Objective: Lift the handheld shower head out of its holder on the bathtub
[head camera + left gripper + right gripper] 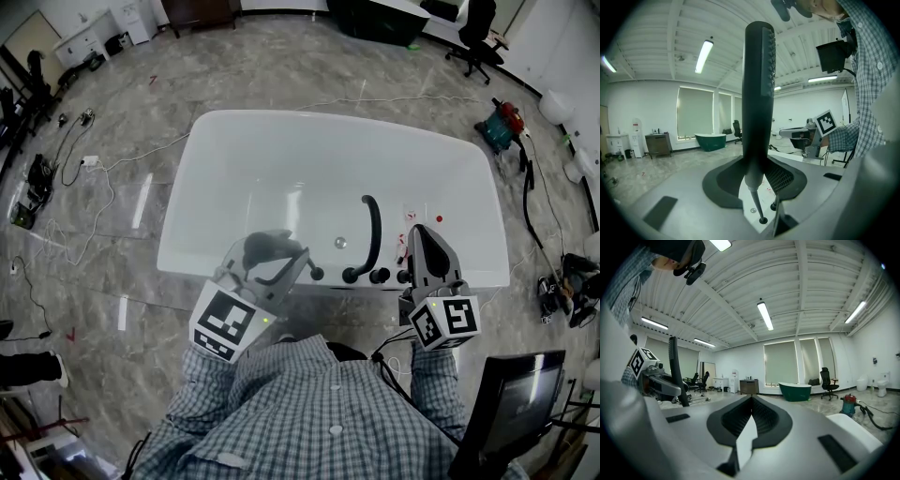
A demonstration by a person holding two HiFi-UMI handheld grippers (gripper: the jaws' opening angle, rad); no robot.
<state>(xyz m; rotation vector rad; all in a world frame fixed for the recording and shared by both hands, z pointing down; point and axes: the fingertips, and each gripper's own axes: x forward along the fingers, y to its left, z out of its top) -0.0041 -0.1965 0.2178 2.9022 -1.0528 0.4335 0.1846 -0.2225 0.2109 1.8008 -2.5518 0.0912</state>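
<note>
My left gripper [279, 255] is shut on the black stick-shaped shower head [758, 93], near the front rim of the white bathtub [281, 141]. In the left gripper view the shower head stands upright between the jaws, nozzle face to the right. Its thin lower tip [762, 219] hangs over the white tub. In the head view that tip [317, 274] shows left of the black arched faucet [371, 232]. My right gripper [419, 240] is shut and empty, right of the faucet knobs [380, 275]. From the right gripper [750, 414] view, the shower head [673, 366] stands far left.
The tub stands on a marble floor. Cables [89, 161] trail at the left, a red and green vacuum [502, 122] sits at the right. A black screen on a stand [514, 401] is close to my right side. A green tub [797, 391] stands far off.
</note>
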